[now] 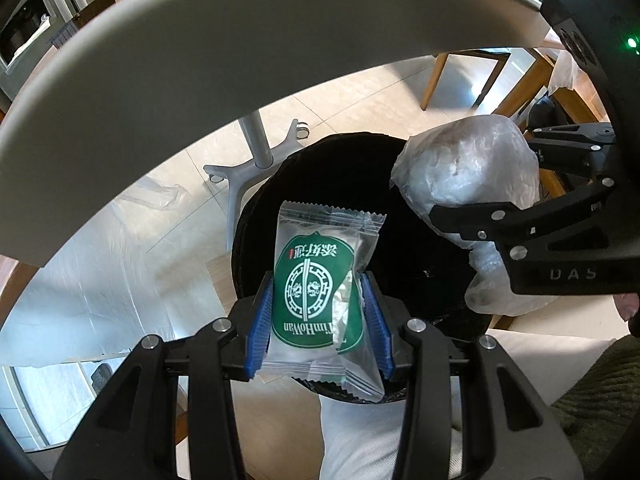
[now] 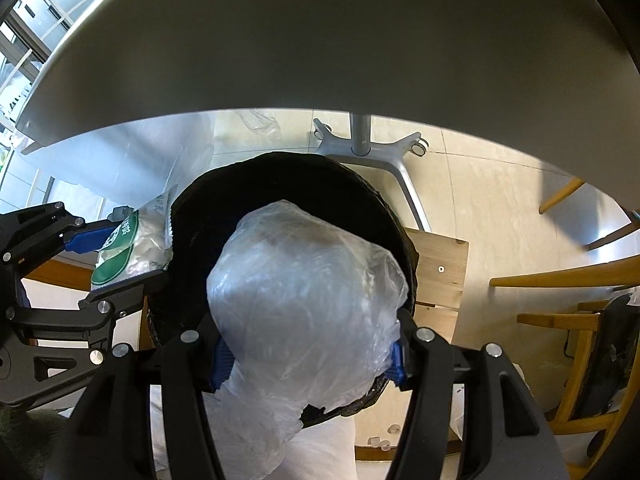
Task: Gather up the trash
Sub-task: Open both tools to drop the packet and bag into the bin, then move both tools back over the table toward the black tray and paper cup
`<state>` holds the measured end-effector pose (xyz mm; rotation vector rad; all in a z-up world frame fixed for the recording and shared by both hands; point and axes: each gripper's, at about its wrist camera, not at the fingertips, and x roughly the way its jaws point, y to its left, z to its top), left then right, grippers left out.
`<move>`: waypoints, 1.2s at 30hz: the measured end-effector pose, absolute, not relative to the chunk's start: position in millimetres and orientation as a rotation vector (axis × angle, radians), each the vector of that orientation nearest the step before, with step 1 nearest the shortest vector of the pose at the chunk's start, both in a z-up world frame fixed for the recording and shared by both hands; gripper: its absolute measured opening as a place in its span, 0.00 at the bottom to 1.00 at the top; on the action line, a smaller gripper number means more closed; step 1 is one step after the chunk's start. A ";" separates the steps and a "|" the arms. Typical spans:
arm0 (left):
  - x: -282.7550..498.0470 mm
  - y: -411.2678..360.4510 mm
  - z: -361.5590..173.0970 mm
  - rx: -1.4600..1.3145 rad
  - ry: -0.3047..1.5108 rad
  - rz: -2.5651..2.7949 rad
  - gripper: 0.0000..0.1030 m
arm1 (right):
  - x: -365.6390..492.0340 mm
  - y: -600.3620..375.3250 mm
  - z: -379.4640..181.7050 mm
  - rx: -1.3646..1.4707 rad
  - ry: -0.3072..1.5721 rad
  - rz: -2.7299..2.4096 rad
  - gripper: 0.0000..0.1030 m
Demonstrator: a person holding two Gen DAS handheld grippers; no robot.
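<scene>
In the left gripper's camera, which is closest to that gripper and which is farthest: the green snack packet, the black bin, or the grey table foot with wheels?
1. Green snack packet: pinched between the left gripper pads.
2. Black bin: right below and behind the packet, open mouth facing up.
3. Grey table foot: on the floor beyond the bin, to the upper left.

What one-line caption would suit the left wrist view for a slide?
Left gripper holds a green-and-clear snack packet above a black bin, beside the right gripper's crumpled plastic bag.
</scene>
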<state>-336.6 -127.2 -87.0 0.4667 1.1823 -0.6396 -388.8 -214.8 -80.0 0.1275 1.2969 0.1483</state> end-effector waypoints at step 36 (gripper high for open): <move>-354.5 -80.7 38.7 0.372 0.930 -0.683 0.95 | -419.6 -258.6 62.6 0.121 0.970 0.054 0.92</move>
